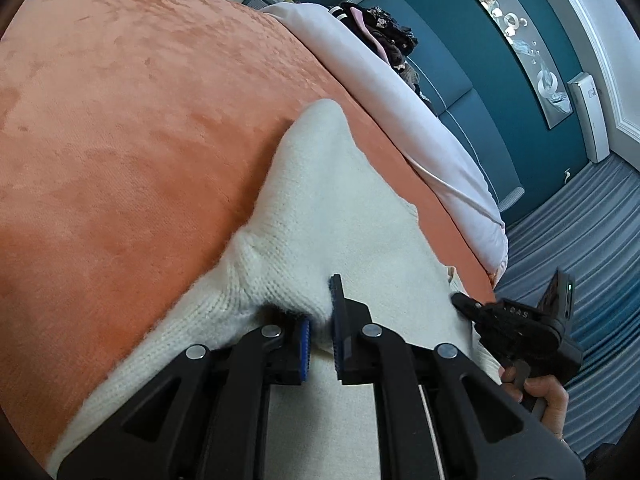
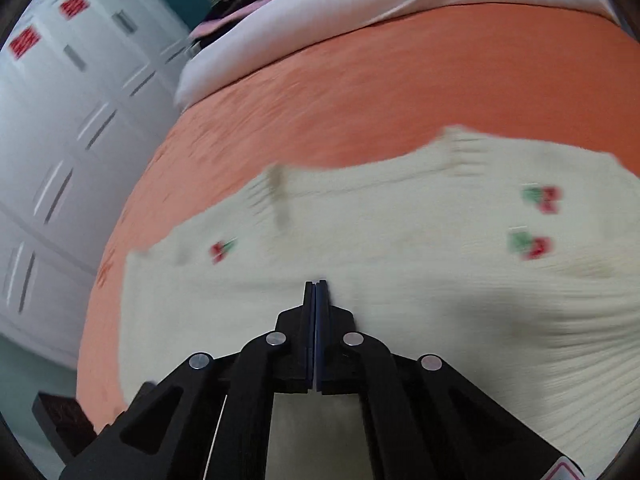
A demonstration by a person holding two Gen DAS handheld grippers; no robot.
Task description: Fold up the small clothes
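A cream knitted sweater (image 1: 340, 208) lies on the orange blanket (image 1: 120, 140). In the right wrist view the sweater (image 2: 400, 240) is spread out flat and shows small red and green cherry motifs. My left gripper (image 1: 320, 304) is shut on a raised fold of the knit, which bunches up between its blue pads. My right gripper (image 2: 316, 282) is shut just above the sweater's near part, its jaws pressed together with nothing visible between them. In the left wrist view the right gripper (image 1: 460, 300) has its tip at the sweater's right edge, held by a hand (image 1: 548, 396).
A pale duvet (image 1: 400, 112) lies along the bed's far side with a pile of dark clothes (image 1: 384, 36) behind it. White wardrobe doors (image 2: 60, 120) stand left of the bed. A striped floor (image 1: 580, 240) runs beside the bed, and a dark box (image 2: 60, 420) sits low left.
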